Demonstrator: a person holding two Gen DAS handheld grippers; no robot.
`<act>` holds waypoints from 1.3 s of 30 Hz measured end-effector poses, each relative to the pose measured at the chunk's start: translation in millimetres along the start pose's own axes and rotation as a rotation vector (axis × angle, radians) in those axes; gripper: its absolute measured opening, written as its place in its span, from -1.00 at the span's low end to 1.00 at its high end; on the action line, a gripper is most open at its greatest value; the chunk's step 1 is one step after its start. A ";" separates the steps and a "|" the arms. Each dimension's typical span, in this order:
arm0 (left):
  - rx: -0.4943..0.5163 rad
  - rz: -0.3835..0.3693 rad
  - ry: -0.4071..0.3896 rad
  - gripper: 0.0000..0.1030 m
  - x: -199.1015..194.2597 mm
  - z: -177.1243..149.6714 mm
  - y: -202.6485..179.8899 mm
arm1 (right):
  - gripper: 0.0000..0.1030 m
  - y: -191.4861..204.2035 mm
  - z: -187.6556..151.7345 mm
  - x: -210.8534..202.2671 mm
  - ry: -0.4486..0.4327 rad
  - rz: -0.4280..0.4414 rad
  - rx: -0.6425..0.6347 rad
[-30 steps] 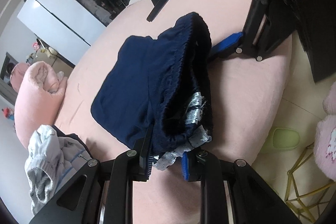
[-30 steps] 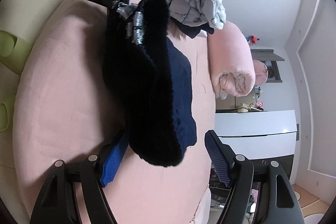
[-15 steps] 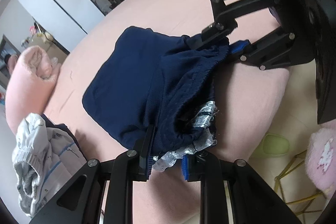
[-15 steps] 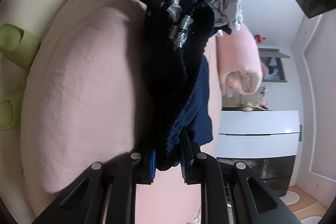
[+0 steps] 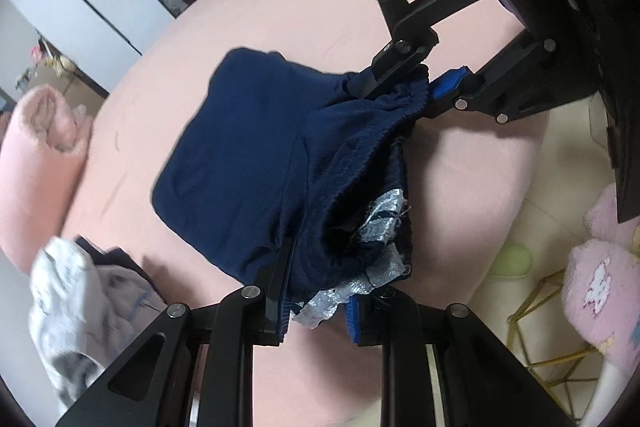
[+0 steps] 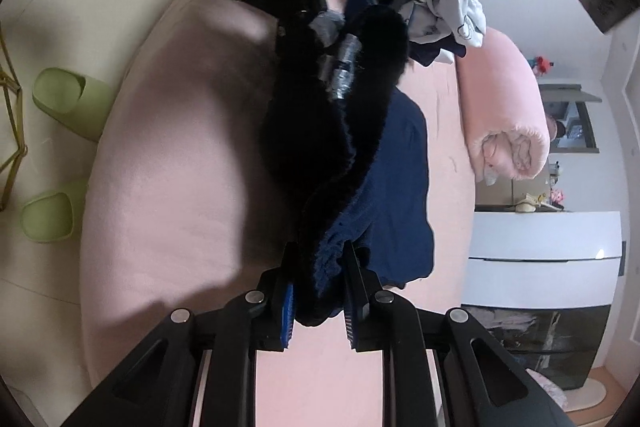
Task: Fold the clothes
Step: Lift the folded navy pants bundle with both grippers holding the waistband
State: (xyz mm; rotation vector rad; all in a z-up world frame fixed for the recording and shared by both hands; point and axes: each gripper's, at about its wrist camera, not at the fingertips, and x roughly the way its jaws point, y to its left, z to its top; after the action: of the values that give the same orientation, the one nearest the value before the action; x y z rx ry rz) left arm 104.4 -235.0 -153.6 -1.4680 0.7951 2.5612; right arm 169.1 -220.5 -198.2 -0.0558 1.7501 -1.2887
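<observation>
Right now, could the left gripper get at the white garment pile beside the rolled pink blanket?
Probably not as things stand: the left gripper is shut on the navy garment, which the right gripper also clamps. The white garment pile lies close by, unobstructed.

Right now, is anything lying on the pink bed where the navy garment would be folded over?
Nothing visible. Both grippers already pinch the navy garment; the pink bed beyond it is bare. The white clothes pile lies off to the side.
</observation>
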 end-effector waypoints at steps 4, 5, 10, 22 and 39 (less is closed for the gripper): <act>0.009 0.026 -0.009 -0.63 -10.2 6.8 7.4 | -0.63 -8.6 -2.5 -3.5 0.000 0.003 0.008; 0.002 0.025 -0.009 -0.63 -12.2 8.5 11.2 | -0.63 -9.6 -1.6 -5.4 -0.002 0.002 0.015; -0.028 0.003 -0.011 -0.63 -21.5 16.1 30.2 | -0.63 -24.2 0.1 -13.1 -0.015 -0.010 0.047; -0.142 -0.095 0.057 -0.63 -17.6 34.2 79.2 | -0.63 -64.0 0.1 -8.8 0.000 0.053 0.182; -0.218 -0.141 0.207 -0.63 28.5 63.6 124.2 | -0.63 -119.7 -12.2 34.5 0.030 0.218 0.379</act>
State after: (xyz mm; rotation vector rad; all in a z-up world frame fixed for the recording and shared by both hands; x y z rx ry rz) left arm -0.3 -316.8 -102.4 -1.8043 0.4219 2.4838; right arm 86.6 -283.2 -128.0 0.3626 1.4640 -1.4387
